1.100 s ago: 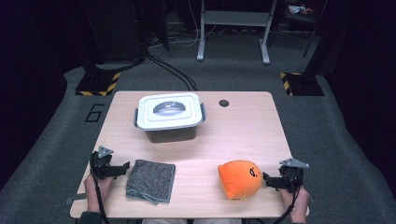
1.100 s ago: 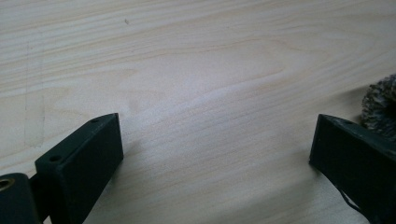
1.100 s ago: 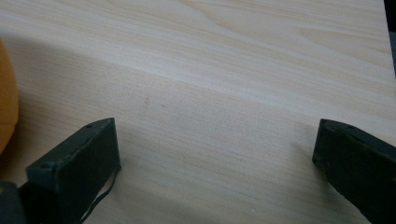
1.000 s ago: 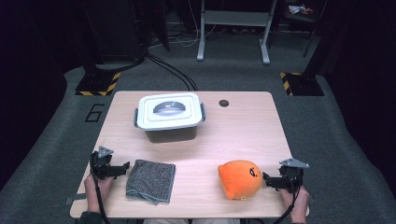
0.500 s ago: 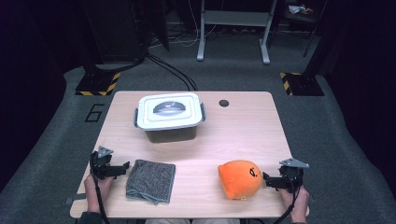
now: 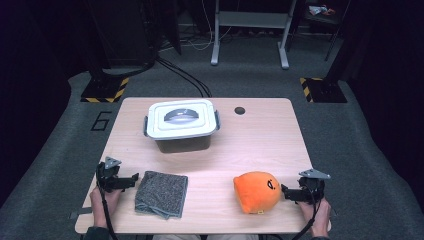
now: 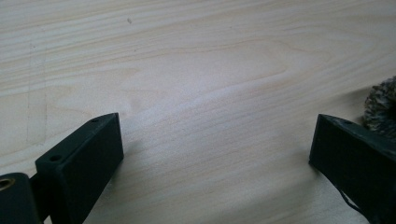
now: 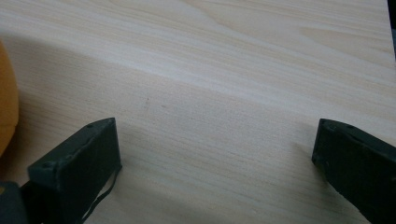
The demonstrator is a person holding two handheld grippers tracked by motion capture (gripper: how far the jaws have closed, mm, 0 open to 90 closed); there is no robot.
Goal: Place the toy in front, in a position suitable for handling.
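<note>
A lidded white and grey storage box (image 6: pixel 182 125) stands at the back middle of the wooden table (image 6: pixel 260 145). A folded grey cloth (image 6: pixel 161 193) lies near the front left; its edge (image 7: pixel 380 105) shows beside the left gripper's right jaw. An orange plush toy (image 6: pixel 256 191) sits at the front right, and a sliver of it (image 8: pixel 7 112) shows at the left edge of the right gripper view. My left gripper (image 6: pixel 131 179) rests just left of the cloth, open (image 7: pixel 215 154) over bare wood. My right gripper (image 6: pixel 286 192) rests just right of the toy, open (image 8: pixel 215 154) with nothing between its jaws.
A round dark hole (image 6: pixel 240 110) marks the table's back right. Beyond the table are a grey floor, cables (image 6: pixel 185 75), a metal stand (image 6: pixel 250 30) and hazard-striped bases (image 6: pixel 105 90). A "6" (image 6: pixel 101 120) is marked on the floor at left.
</note>
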